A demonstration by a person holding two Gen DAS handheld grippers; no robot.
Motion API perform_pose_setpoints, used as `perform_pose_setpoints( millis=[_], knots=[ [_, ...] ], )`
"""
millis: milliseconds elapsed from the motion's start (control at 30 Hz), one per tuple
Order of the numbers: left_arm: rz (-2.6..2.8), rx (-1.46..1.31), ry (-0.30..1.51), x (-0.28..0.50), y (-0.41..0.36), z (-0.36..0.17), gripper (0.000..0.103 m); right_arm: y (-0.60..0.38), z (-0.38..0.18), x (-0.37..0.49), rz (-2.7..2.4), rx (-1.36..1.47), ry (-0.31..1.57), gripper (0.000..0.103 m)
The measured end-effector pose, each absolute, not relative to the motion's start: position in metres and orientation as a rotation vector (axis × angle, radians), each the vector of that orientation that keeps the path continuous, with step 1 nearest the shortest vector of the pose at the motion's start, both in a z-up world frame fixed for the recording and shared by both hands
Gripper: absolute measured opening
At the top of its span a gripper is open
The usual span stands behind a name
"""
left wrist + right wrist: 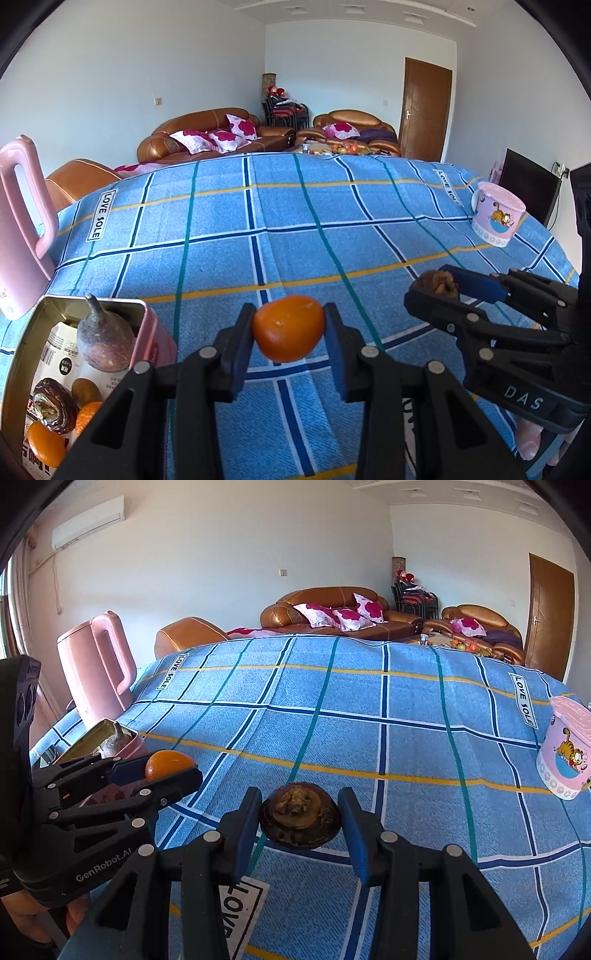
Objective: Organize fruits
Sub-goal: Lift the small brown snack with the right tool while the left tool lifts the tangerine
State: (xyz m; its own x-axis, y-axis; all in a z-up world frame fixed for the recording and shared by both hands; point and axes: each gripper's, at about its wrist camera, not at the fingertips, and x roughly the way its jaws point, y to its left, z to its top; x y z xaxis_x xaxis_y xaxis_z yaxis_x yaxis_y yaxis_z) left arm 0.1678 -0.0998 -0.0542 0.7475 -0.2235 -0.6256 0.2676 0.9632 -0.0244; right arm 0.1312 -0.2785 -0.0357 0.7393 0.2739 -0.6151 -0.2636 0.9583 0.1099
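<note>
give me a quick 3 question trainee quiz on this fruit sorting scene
1. True or false: the left claw is shut on an orange fruit.
2. What does the right claw grip? A) a brown round fruit B) a banana C) nothing
3. Fill in: the open tin with fruit inside stands beside the pink ____.

Key
1. True
2. A: the brown round fruit
3. kettle

Home living room: leather sofas (207, 134), floral cushions (242, 127), wall air-conditioner (86, 522).
</note>
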Motion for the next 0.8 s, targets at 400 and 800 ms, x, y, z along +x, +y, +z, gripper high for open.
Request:
perform_pose_setpoints(
  millis=[400,800],
  knots=[
    [-0.247,0.07,0.611,0.156,-0.099,-0.048,0.038,-0.281,-0.03,0.123,0.308,0.023,0.621,0.045],
    [-0.229,0.073,0.557,0.147,-0.098,-0.043,0.038,-0.283,-0.026,0.117,0.308,0.026,0.576,0.045]
  ],
)
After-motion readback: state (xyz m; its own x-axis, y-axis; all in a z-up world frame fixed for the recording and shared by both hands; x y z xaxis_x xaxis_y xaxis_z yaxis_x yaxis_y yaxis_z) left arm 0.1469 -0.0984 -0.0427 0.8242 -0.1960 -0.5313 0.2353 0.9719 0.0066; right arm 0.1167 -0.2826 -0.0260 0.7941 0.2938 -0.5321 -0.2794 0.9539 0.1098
